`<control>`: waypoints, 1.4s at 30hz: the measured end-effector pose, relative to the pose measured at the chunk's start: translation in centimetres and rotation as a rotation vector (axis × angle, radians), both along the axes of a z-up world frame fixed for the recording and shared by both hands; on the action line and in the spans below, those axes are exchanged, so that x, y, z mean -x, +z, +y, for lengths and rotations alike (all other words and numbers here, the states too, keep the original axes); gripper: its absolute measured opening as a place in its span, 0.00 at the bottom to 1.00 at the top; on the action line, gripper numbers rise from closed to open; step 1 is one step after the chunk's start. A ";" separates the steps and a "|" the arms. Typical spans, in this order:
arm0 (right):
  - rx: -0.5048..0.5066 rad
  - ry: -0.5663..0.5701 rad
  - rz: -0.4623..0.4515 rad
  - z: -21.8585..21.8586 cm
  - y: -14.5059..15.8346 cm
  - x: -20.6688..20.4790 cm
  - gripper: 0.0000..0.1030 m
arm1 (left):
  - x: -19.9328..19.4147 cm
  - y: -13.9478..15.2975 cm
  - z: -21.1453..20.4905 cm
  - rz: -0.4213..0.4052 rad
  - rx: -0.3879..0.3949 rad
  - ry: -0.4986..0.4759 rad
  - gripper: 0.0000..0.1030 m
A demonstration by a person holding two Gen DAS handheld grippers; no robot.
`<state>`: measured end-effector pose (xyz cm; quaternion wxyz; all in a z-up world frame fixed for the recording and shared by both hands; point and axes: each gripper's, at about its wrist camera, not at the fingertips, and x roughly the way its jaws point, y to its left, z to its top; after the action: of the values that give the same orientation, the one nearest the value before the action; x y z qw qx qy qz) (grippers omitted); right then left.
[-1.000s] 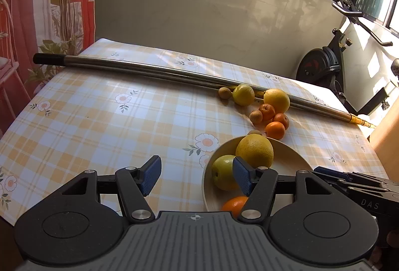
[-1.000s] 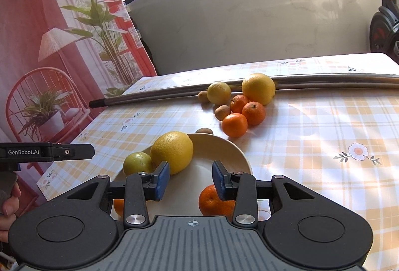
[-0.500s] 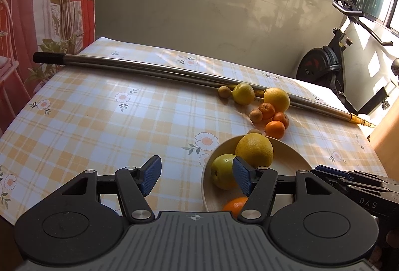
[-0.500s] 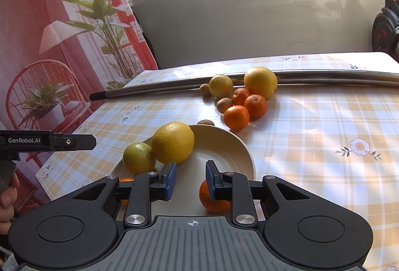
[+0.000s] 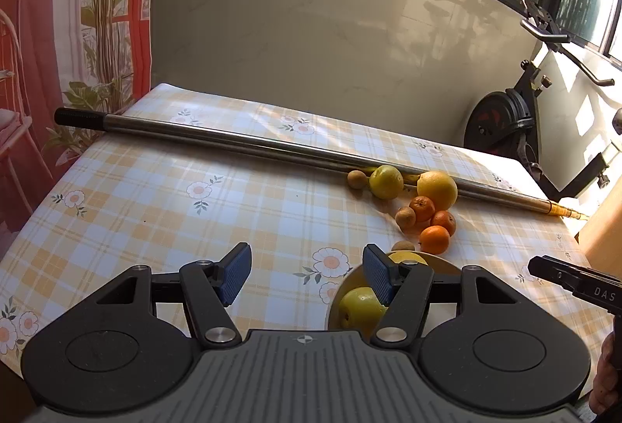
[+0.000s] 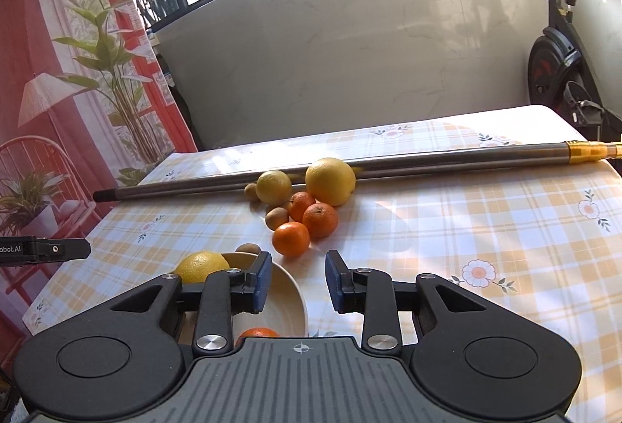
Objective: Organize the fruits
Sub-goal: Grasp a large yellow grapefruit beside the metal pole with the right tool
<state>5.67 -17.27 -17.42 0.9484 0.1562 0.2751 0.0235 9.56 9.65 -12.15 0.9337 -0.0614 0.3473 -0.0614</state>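
The left gripper (image 5: 307, 277) hangs over the checked worktop (image 5: 155, 197) with jaws wide apart and empty, its right finger in front of the bowl (image 6: 293, 296), which holds a green apple (image 5: 359, 308), a big yellow citrus (image 6: 200, 265) and an orange (image 6: 256, 332). The right gripper (image 6: 298, 281) hovers by the bowl's right rim, jaws apart, gripping nothing. Beyond lie loose fruits against the metal pole (image 6: 447, 156): three mandarins (image 6: 290, 238), a lemon (image 6: 273, 187), a grapefruit (image 6: 330, 181) and small brown fruits (image 6: 276, 217).

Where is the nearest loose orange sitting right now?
In the right wrist view the orange sits on the tablecloth just ahead of the right hand-held gripper, beyond the plate, at the front of the loose fruit cluster.
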 end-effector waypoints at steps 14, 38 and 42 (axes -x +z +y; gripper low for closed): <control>0.076 -0.021 0.002 -1.4 0.9 -2.5 0.36 | -3.0 1.9 -1.0 -0.036 -0.018 -0.017 0.64; 0.168 0.116 0.072 -2.1 -2.2 -17.1 0.52 | -11.9 -1.0 -3.9 0.053 -0.020 -0.031 0.64; 0.161 0.124 0.081 -1.8 -3.4 -19.0 0.52 | -12.6 -1.8 -4.1 0.081 -0.008 -0.027 0.64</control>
<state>24.67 -19.05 -20.81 0.9426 0.0629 0.3234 0.0538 22.13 5.59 -14.00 0.9183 -0.0553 0.3856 -0.0699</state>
